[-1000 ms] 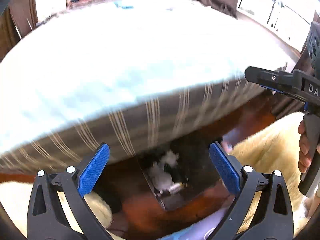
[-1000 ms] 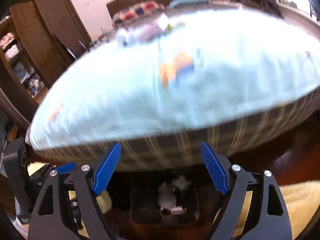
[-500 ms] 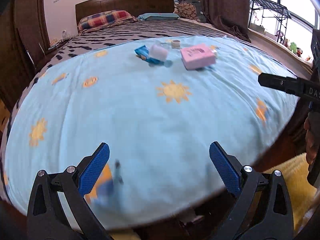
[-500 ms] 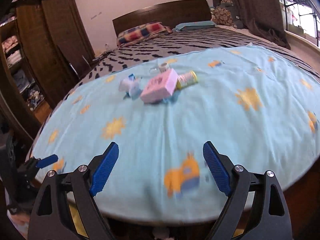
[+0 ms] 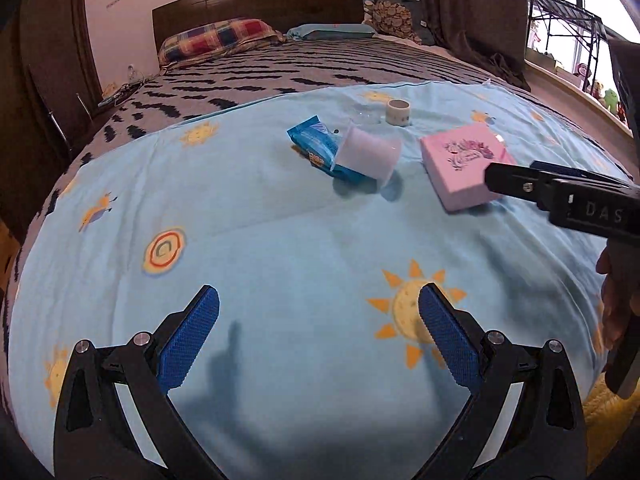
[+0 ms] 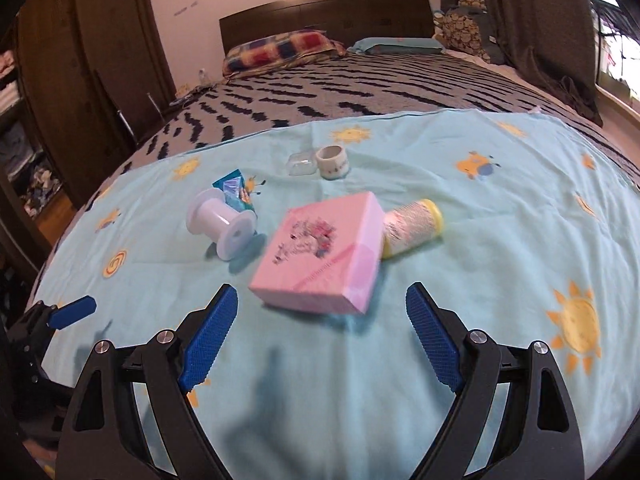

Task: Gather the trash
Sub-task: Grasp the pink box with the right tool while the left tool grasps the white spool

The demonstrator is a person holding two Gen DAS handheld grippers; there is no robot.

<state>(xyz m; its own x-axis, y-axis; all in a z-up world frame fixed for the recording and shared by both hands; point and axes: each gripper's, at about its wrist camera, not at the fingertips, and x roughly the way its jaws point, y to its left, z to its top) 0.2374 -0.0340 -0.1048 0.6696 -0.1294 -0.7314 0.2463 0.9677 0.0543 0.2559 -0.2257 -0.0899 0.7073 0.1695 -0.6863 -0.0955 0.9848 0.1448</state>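
Observation:
On a light blue sheet (image 6: 480, 240) on the bed lie a pink box (image 6: 320, 254) (image 5: 464, 164), a white empty spool (image 6: 222, 224) (image 5: 368, 154), a blue wrapper (image 5: 316, 146) (image 6: 236, 192), a yellow-capped bottle (image 6: 414, 226), a tape roll (image 6: 333, 162) (image 5: 399, 113) and a clear plastic piece (image 6: 301, 163). My right gripper (image 6: 322, 344) is open and empty, just short of the pink box. My left gripper (image 5: 318, 338) is open and empty over bare sheet, well short of the items.
A patterned grey bedspread (image 6: 360, 88) and pillows (image 6: 280, 50) lie beyond the sheet, below a dark headboard. A wooden wardrobe (image 6: 92, 60) stands at left. Curtains and a window are at right. The right gripper's body (image 5: 560, 196) crosses the left wrist view's right side.
Both grippers have risen from looking at the bin under the bed edge to above the bed, then moved forward toward the items. Both stayed open.

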